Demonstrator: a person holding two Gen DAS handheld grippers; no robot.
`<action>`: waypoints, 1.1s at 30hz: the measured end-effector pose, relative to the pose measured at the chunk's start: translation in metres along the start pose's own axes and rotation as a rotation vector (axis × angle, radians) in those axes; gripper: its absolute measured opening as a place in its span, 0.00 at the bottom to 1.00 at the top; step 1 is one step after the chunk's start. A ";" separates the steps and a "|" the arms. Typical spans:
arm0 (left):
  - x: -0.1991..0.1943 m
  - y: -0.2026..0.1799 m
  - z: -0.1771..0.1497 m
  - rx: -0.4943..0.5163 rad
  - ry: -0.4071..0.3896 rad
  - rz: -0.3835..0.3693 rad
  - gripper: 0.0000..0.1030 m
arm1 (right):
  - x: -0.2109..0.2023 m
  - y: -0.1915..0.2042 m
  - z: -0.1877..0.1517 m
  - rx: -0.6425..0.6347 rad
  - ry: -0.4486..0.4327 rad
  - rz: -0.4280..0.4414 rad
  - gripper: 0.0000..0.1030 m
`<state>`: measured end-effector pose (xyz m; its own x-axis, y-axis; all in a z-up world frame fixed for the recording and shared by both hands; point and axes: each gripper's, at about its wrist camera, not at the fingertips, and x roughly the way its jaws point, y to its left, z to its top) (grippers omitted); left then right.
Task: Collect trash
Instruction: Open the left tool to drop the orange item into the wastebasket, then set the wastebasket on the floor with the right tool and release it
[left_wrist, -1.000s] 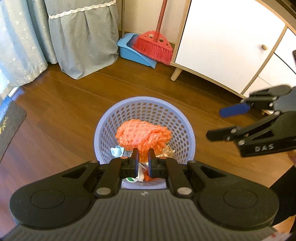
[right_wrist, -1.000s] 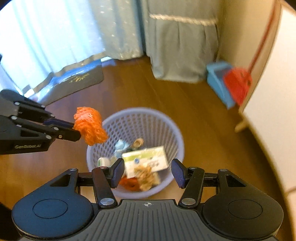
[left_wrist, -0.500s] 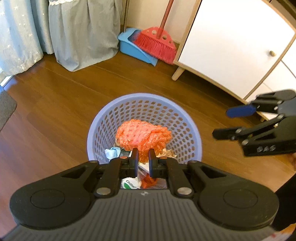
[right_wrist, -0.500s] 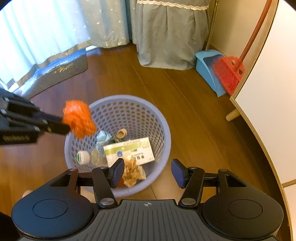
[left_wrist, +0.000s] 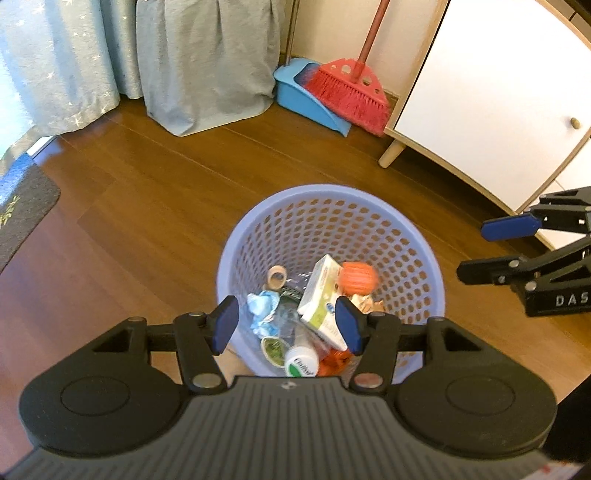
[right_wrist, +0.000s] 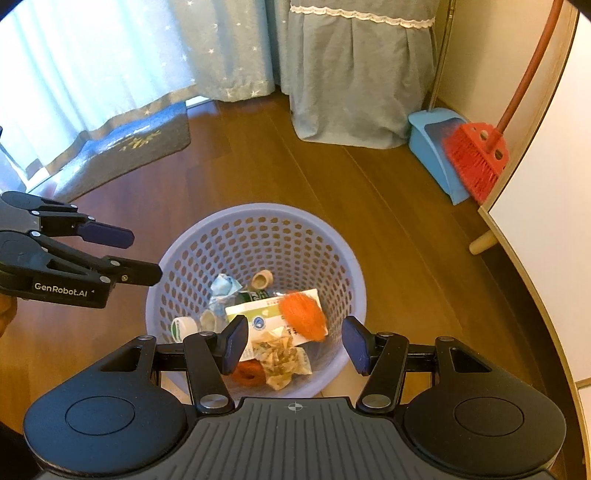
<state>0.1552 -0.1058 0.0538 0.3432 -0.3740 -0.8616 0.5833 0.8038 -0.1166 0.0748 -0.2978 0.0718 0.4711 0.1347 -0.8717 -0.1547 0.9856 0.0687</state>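
Note:
A lilac perforated basket (left_wrist: 332, 199) (right_wrist: 258, 214) stands on the wooden floor. Inside lie a green-white carton (left_wrist: 317, 291) (right_wrist: 266, 314), crumpled blue paper (left_wrist: 262, 306) (right_wrist: 221, 288), a small bottle (left_wrist: 301, 363) and other scraps. An orange mesh wad (left_wrist: 356, 277) (right_wrist: 303, 314), blurred, is inside the basket by the carton. My left gripper (left_wrist: 287, 324) (right_wrist: 138, 254) is open above the basket's near rim, nothing between its fingers. My right gripper (right_wrist: 293, 343) (left_wrist: 484, 247) is open too, over the opposite side.
A red broom (left_wrist: 351, 92) (right_wrist: 476, 158) and blue dustpan (left_wrist: 306, 96) (right_wrist: 436, 147) lean in the corner. A white cabinet (left_wrist: 487, 96) on wooden legs stands at the right. Grey-blue curtains (left_wrist: 207, 62) hang behind. A dark mat (right_wrist: 125, 147) lies by the window.
My left gripper opened and let go of the orange mesh wad, which has dropped into the basket. The right gripper stayed open.

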 end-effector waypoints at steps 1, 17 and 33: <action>0.000 0.001 -0.001 0.000 0.002 0.003 0.52 | 0.001 0.000 0.000 0.000 0.003 -0.003 0.52; -0.014 0.026 -0.020 -0.032 0.005 0.081 0.88 | 0.019 0.015 0.001 0.010 0.041 0.003 0.52; -0.072 0.043 -0.060 -0.138 -0.022 0.155 0.99 | 0.026 0.063 -0.003 0.018 0.043 0.065 0.74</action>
<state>0.1115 -0.0165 0.0811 0.4379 -0.2497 -0.8637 0.4166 0.9076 -0.0512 0.0748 -0.2323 0.0520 0.4229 0.1942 -0.8852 -0.1677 0.9767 0.1341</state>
